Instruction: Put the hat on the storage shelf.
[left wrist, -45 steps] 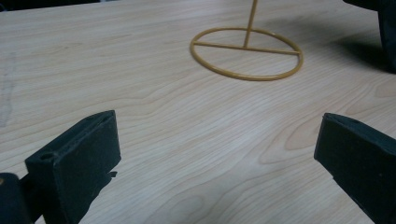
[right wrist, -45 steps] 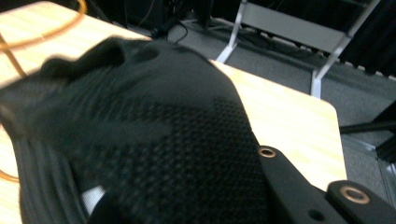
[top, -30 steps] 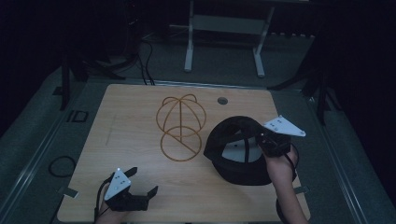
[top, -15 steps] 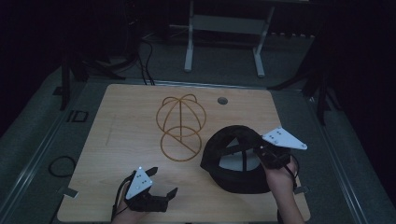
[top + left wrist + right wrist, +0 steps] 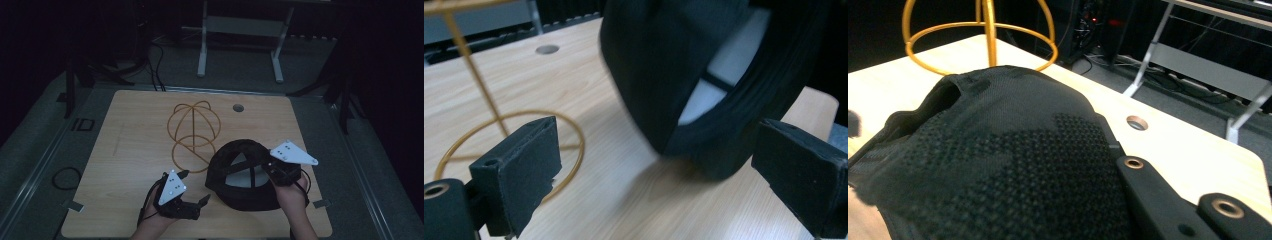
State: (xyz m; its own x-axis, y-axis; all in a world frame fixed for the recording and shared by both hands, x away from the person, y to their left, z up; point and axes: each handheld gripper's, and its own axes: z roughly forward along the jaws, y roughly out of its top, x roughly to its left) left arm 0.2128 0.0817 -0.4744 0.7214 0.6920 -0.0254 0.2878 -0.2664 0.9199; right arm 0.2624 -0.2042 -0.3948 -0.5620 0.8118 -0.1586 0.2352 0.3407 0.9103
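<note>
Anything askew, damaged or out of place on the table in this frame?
Nothing damaged or spilled. The black cap lies upside down, opening up, beside the gold wire stand, not on it. The right gripper is shut on its rim; the left gripper is open just short of it.

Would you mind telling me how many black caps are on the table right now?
1. The black cap sits on the table's near right part, beside the gold wire stand, with the right gripper shut on its edge. No others visible.
</note>
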